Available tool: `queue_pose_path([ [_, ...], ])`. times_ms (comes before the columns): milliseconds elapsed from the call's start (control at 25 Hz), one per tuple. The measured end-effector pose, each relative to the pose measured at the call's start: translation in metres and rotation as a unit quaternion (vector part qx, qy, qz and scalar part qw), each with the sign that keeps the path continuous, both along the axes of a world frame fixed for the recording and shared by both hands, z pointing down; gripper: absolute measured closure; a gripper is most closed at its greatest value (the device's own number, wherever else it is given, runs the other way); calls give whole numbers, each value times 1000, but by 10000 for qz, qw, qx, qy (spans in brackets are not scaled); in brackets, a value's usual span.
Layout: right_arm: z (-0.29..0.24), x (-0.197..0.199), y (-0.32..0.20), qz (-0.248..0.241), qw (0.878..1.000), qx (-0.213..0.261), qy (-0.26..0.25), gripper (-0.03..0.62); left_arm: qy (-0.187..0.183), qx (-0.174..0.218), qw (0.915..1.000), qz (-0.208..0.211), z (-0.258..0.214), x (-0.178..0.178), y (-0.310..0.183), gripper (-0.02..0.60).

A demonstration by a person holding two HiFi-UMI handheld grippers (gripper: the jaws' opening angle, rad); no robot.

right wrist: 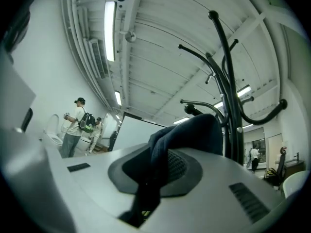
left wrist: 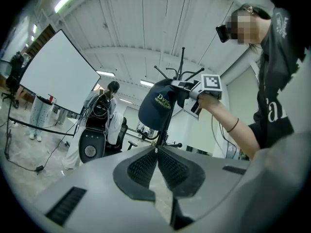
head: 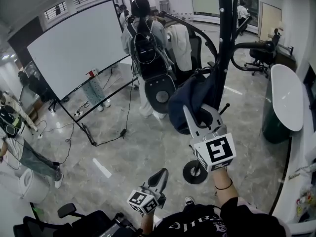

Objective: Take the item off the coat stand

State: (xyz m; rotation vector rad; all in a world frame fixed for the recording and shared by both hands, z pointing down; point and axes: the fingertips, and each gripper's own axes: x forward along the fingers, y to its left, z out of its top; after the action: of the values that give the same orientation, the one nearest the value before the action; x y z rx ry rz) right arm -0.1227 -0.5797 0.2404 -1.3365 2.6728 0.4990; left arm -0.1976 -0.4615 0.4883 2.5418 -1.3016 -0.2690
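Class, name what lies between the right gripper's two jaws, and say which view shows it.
The right gripper pinches a fold of the navy cap hanging on the coat stand; the right gripper view shows it.

We see a navy cap (left wrist: 154,114) w/ yellow-green lettering; coat stand (head: 224,43) black. Left gripper (left wrist: 156,152) & right gripper (right wrist: 155,161): grey w/ black ribbed pads (left wrist: 141,169). Marker cube (head: 216,151): white w/ black squares. Floor (head: 143,147): grey, marbled.

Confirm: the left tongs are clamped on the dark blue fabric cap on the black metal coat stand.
Wrong side: the right tongs are clamped on the dark blue fabric cap on the black metal coat stand; the right gripper view shows it.
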Motion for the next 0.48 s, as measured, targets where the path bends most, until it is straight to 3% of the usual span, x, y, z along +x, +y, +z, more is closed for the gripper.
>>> queue_pose_path([
  [240,-22,-39,54,-696,9935,670,602,545,4,-21,10000,-15,6,3,19,578],
  [480,-17,-62,89,-1173,9905,484,528,545,-24,31,10000,-83,0,-2,43,578],
])
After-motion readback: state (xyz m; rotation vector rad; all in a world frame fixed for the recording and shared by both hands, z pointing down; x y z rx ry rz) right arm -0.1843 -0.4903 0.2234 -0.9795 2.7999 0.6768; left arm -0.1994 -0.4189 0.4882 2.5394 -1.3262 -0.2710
